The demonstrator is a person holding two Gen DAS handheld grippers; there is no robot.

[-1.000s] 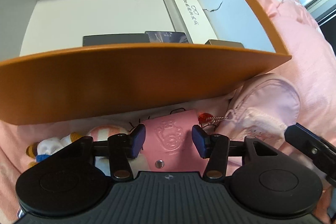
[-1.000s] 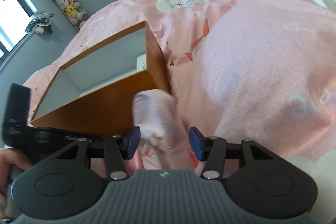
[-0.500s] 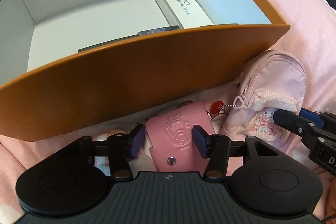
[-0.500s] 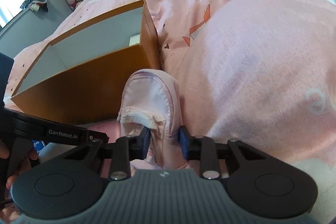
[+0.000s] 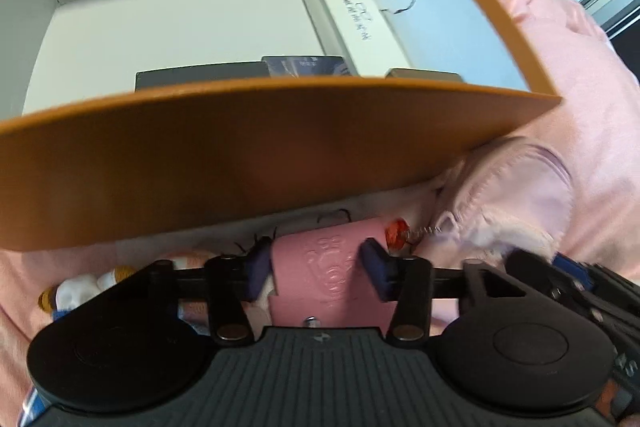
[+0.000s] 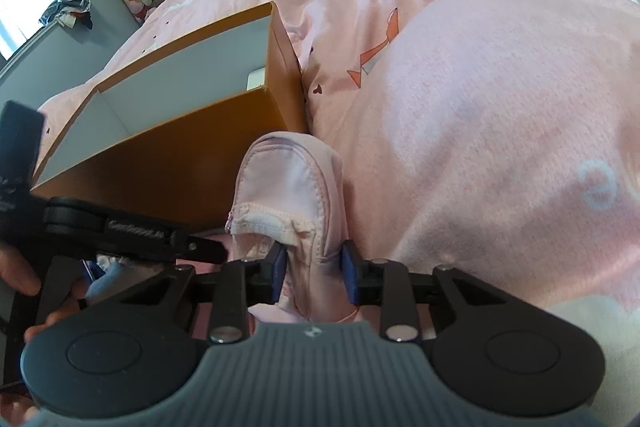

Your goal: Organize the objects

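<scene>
Since a second ago both claws have been closing: left claw (image 5: pixel 316 269) now pinches the pink leather key pouch (image 5: pixel 326 269), pads on its two long edges; right claw (image 6: pixel 313 277) is clamped across the near end of the pale pink zip pouch (image 6: pixel 294 195), fabric bunched between pads. Both items lie on the bed, just beside the near wall of the orange box (image 5: pixel 256 163), zip pouch at its right corner. Key pouch likely light, fairly stiff, smooth; edge grip suits it. Zip pouch soft, will sag; hold mid-body. A small plush toy (image 5: pixel 80 293) lies left of the key pouch. Pink duvet (image 6: pixel 480 131) spreads right and far.
</scene>
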